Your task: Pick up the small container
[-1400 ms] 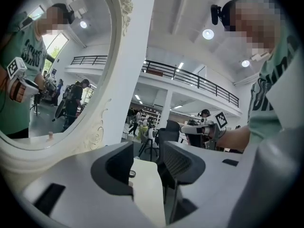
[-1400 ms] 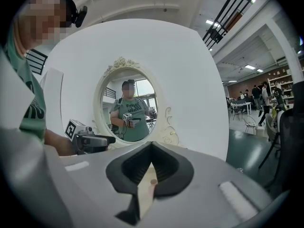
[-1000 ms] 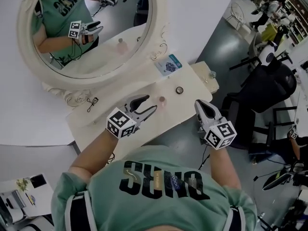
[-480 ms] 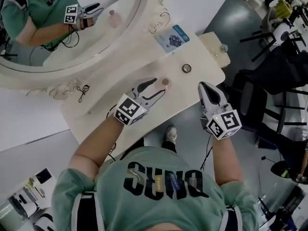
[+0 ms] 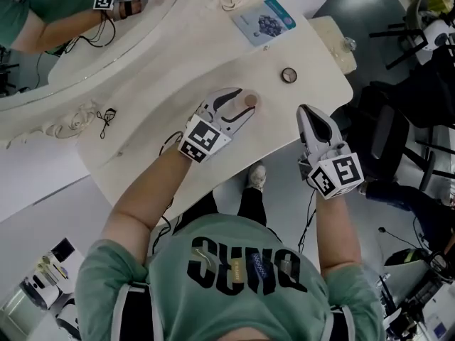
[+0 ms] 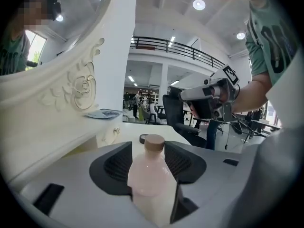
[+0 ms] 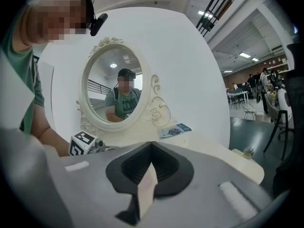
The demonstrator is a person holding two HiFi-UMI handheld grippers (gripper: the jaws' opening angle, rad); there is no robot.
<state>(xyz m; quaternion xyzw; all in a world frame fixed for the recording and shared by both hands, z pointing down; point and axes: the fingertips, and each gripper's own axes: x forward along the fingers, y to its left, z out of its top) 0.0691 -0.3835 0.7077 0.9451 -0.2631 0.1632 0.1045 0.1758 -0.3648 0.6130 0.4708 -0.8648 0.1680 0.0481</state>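
Observation:
The small container is a pale pink bottle (image 5: 250,100) with a brown cap, standing upright on the cream dressing table (image 5: 163,84). My left gripper (image 5: 238,105) is open, and the bottle stands between its fingertips. In the left gripper view the bottle (image 6: 152,179) fills the gap between the two dark pads (image 6: 111,167) of that gripper (image 6: 148,147); whether they touch it I cannot tell. My right gripper (image 5: 313,119) hovers at the table's near edge, to the right of the bottle, shut and empty. In its own view the jaws of the right gripper (image 7: 151,148) meet at the tips.
A small round tin (image 5: 288,75) lies beyond the bottle to the right. A blue-printed card (image 5: 264,21) leans at the mirror's foot. The oval mirror (image 5: 78,55) bounds the table's far side. An eyelash curler (image 5: 106,116) lies at left. Office chairs (image 5: 398,126) stand right of the table.
My left gripper has moved forward, so the bottle now stands between its open jaws instead of just ahead of them. The right gripper has kept its place, shut.

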